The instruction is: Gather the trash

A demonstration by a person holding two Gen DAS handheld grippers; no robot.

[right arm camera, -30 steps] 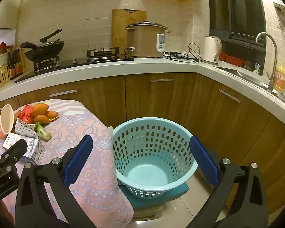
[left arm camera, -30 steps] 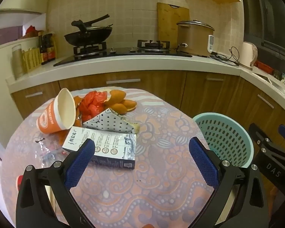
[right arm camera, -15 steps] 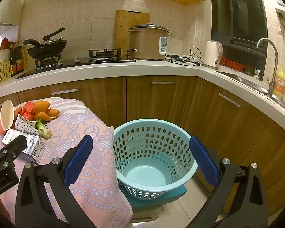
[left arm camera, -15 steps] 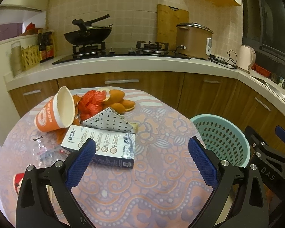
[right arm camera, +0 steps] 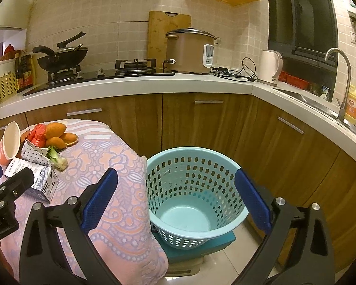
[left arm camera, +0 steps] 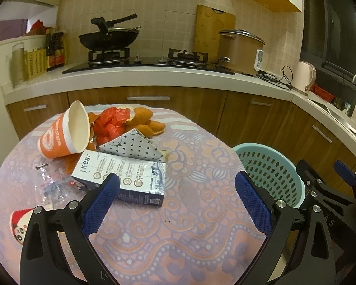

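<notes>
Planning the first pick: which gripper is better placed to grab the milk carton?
Left. The left gripper is open with the milk carton just ahead near its left finger. The right gripper is open too, but faces the empty basket.

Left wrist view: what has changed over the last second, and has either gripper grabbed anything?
The left gripper has risen a little, tilting toward the milk carton, which sits lower in its view. The right gripper barely shifted over the basket. Both stay open and empty. The trash on the table has not moved, and nothing is in the basket.
</notes>
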